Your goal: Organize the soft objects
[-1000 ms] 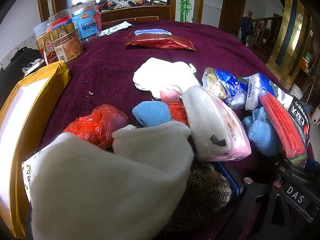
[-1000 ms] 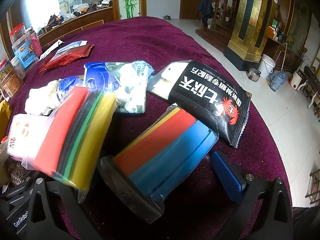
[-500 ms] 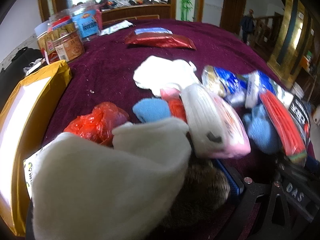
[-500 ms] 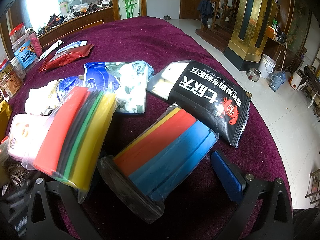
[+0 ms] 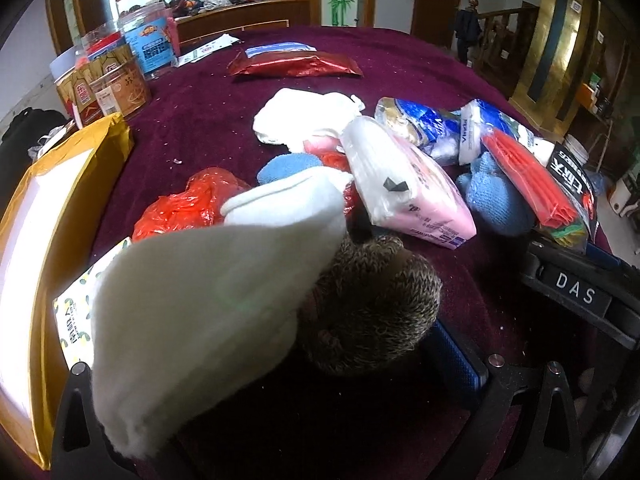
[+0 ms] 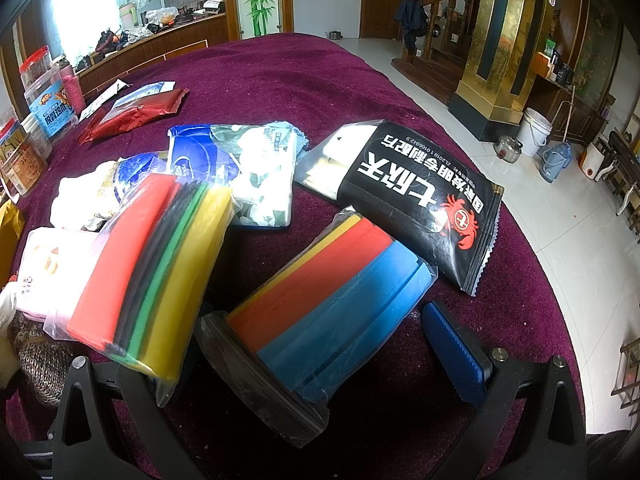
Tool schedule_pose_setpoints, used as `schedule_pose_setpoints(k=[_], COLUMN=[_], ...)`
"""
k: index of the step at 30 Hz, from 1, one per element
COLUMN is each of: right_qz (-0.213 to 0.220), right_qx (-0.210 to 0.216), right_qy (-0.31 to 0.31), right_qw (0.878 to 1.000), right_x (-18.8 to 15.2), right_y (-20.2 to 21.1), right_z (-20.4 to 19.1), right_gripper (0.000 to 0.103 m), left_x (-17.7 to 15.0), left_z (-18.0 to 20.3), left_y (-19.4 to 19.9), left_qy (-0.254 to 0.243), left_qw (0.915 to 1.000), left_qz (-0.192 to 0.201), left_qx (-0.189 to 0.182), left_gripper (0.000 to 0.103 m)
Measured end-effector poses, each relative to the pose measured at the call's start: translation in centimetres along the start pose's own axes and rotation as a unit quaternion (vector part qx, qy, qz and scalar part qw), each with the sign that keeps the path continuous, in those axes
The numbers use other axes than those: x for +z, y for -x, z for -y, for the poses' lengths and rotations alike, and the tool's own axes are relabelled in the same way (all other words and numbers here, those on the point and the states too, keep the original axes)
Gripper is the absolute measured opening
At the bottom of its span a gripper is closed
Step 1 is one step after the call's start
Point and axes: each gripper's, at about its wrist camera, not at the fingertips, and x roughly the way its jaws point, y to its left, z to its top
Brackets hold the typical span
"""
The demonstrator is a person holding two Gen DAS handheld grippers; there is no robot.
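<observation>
Grip: left gripper (image 5: 280,368) clamped on white fleece cloth (image 5: 208,304), lifted beside brown knit hat (image 5: 372,300).
Right gripper (image 6: 320,364): jaws apart around blue-and-red foam pack (image 6: 324,312).
Risk: drooping fleece may snag the hat, dragging it along.

Left gripper (image 5: 276,364) has risen, lifting the white cloth (image 5: 208,296) clear of the brown knitted item (image 5: 376,304), now more exposed.
</observation>
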Motion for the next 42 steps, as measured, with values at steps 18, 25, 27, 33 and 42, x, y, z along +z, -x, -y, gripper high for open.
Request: schedule_pose_setpoints(k=[18, 25, 27, 33, 42], right_qz=[0.061, 0.299, 0.265, 0.202, 0.178], right_qx=[-0.003, -0.052, -0.021, 0.002, 0.039], right_qy=[0.043, 0.032, 0.024, -0.025, -0.049], right_qw=[0.997, 0.952, 0.964, 0.979, 0.982], right_x=[-3.3, -4.3, -2.6, -2.3, -2.7], right_y=[8.0, 16.2, 14.8, 9.5, 8.4], right_z=[1.2, 0.2, -0.4, -0.1, 1.2], right_gripper=[0.096, 0.103, 0.103, 0.103, 0.103], left_x=[-1.4, -3.4, -3.4, -4.2, -3.7], left_z=[-2.2, -5.9, -7.4, -10.3, -8.7], left_y=[3.7, 9.8, 10.2, 10.4, 9.1], left_qy=[0.006, -0.005, -0.009, -0.059, -0.124], left_qw=[0.9932, 0.9814, 0.9832, 0.9878, 0.9854], left_qz=[0.015, 0.140, 0.144, 0.118, 0.102], left_qx=[-0.115, -0.131, -0.112, -0.082, -0.056], left_gripper=[0.092, 0.099, 0.099, 0.099, 0.099])
